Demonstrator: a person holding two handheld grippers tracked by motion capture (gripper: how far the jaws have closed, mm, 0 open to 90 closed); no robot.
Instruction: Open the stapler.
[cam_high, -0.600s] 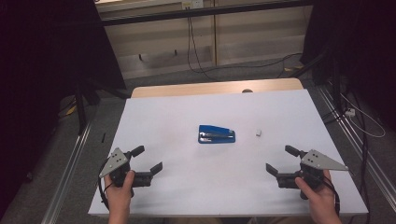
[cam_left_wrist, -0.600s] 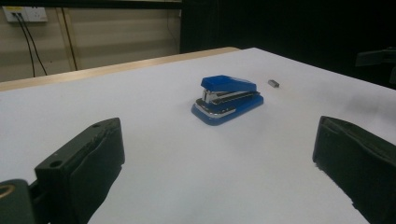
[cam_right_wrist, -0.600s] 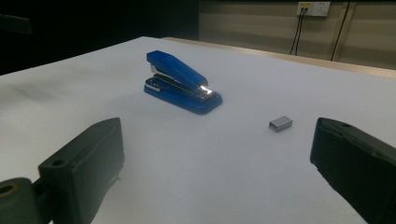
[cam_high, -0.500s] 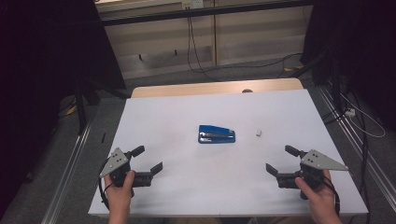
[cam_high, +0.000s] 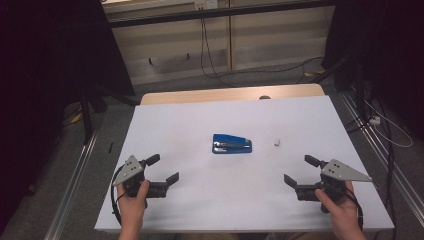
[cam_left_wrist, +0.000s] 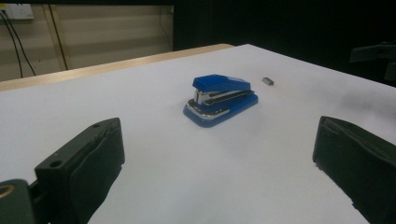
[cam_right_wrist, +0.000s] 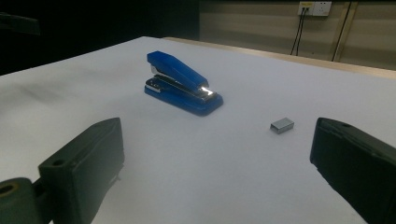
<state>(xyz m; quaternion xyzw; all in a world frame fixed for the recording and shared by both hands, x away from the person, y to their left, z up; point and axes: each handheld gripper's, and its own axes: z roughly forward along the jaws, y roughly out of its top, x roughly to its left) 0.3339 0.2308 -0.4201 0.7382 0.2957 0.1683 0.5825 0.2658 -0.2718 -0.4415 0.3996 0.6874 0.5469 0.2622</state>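
Right now I hold the left gripper and right gripper wide and empty, near the white surface's front edge. Mid-surface sits the small blue plastic-and-metal stapler, rigid, probably slick on top; I'd pinch its sides. A small grey block, perhaps staples, lies beside it.

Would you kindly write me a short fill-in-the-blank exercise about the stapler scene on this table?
1. The stapler on the white table is coloured ____.
2. The small block of staples lies on the side of the ____ gripper.
3. The left gripper has its fingers ____, with nothing between them.
4. In the right gripper view, the stapler's top arm is ____ above its base.

Missing words: blue; right; open; raised
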